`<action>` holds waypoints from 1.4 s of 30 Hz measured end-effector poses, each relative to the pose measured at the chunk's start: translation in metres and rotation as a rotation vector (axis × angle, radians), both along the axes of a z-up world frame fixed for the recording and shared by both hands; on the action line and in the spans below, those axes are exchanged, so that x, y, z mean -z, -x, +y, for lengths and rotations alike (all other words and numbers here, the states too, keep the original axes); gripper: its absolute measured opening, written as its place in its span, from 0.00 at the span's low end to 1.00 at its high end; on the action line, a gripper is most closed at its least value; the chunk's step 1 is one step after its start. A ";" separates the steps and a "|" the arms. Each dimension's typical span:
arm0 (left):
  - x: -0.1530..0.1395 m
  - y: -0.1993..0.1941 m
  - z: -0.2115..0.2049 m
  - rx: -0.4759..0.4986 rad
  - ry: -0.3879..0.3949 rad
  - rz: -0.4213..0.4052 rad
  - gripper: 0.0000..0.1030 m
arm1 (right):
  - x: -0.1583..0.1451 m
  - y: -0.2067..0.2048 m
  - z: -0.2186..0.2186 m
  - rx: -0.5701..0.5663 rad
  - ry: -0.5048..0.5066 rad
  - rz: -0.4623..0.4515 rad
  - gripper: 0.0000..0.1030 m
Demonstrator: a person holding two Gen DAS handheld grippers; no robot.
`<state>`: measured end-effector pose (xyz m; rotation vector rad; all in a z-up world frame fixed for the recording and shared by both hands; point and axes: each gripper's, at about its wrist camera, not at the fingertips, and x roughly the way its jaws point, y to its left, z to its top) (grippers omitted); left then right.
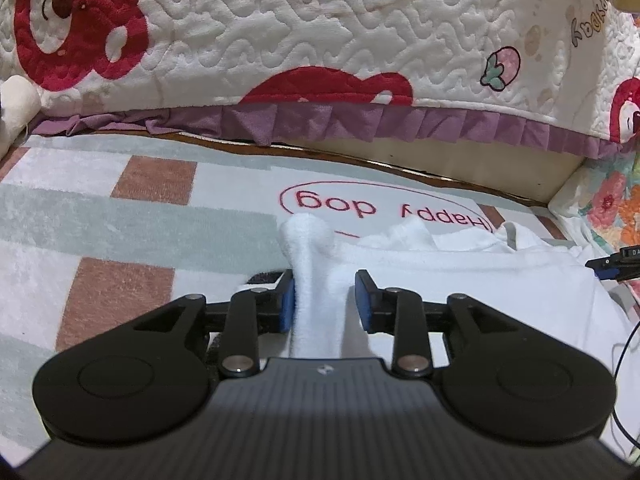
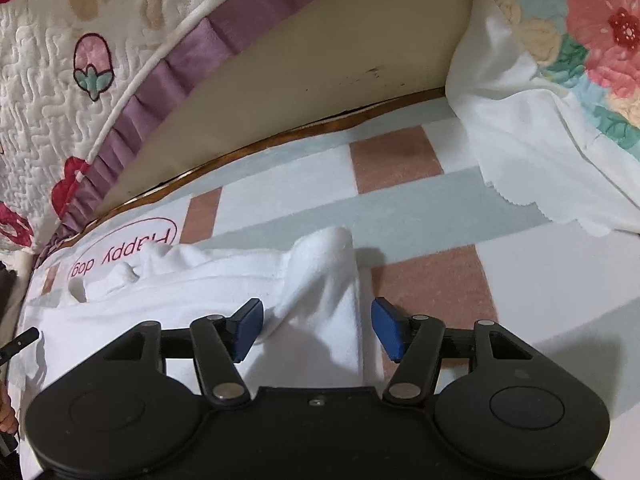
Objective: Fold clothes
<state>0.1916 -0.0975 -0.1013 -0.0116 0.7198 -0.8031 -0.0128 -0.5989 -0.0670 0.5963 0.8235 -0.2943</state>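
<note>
Releasing a white garment onto the checked blanket

Both tools stand open: the left tool (image 1: 325, 300) has a raised ridge of the white garment (image 1: 460, 280) between its blue pads, touching only the left pad; the right tool (image 2: 317, 330) straddles another ridge with clear gaps either side. Judged best: withdraw each tool straight back so neither pad drags the fold, then flatten the ridges. The checked blanket (image 1: 120, 240) bears the garment. The quilt (image 1: 320, 32) hangs at 12 o'clock; the floral pillow (image 2: 592, 40) lies at 2 o'clock, a cable (image 1: 624, 380) at 4 o'clock.
</note>
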 end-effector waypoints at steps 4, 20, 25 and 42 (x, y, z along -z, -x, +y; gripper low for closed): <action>-0.011 0.017 -0.013 0.073 -0.086 -0.129 0.06 | 0.003 -0.007 -0.001 0.026 0.020 -0.029 0.65; -0.035 0.008 0.003 0.027 0.030 -0.086 0.05 | -0.049 -0.029 0.039 -0.065 0.415 -0.003 0.09; -0.052 0.039 -0.020 0.294 -0.056 -0.211 0.10 | -0.042 -0.034 0.043 -0.065 0.434 0.021 0.09; -0.059 -0.004 0.023 -0.126 0.030 -0.111 0.03 | -0.059 -0.027 0.036 -0.061 0.364 -0.181 0.09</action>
